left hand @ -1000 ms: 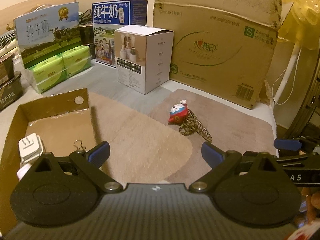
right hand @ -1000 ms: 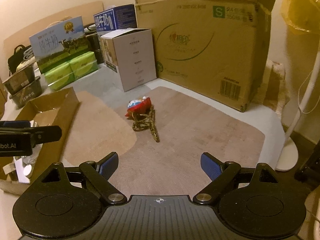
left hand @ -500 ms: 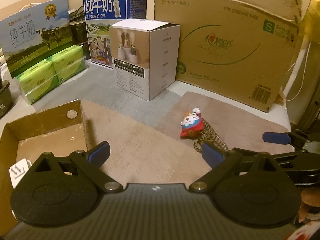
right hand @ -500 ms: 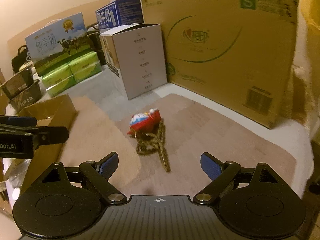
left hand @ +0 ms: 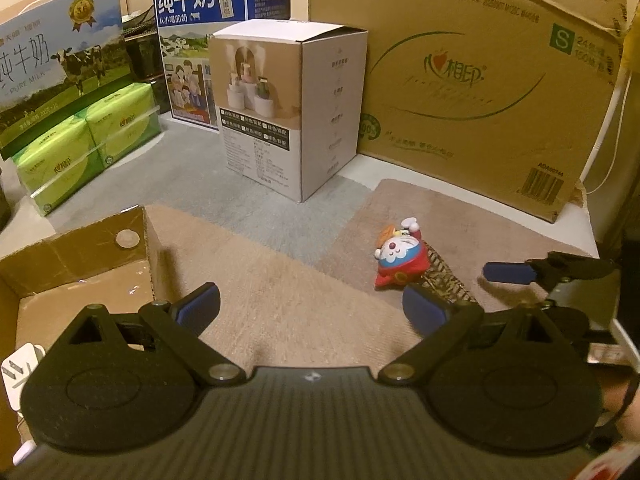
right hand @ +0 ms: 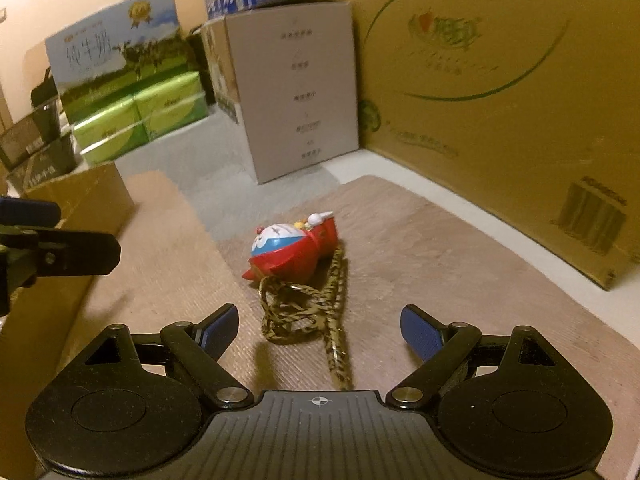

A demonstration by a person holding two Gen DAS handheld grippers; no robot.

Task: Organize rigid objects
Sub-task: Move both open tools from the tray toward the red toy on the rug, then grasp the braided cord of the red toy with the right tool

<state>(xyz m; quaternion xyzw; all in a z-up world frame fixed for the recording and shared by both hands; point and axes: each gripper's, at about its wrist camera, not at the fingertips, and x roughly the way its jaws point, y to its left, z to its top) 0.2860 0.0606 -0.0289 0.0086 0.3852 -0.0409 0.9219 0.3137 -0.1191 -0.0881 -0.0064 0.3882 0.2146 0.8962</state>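
Note:
A red and blue cartoon figurine [right hand: 292,250] lies on its side on the brown mat [right hand: 440,264], with a braided gold lanyard [right hand: 320,320] coiled in front of it. My right gripper [right hand: 320,330] stands open just short of the toy, the lanyard lying between its blue pads, which do not touch it. In the left wrist view the same figurine [left hand: 402,256] lies right of centre. My left gripper [left hand: 312,308] is open and empty over the mat, beside an open cardboard tray [left hand: 80,256]. A white plug [left hand: 18,364] lies in the tray.
A white product box [left hand: 292,112] and a large brown carton [left hand: 480,80] stand behind the toy. Milk cartons [left hand: 208,32] and green tissue packs [left hand: 88,140] line the back left. A white cable [left hand: 604,128] hangs at the right edge.
Both grippers have moved forward and down toward the toy. It now looms larger in both views, and the lanyard lies between the right gripper's pads. Both jaws stayed wide.

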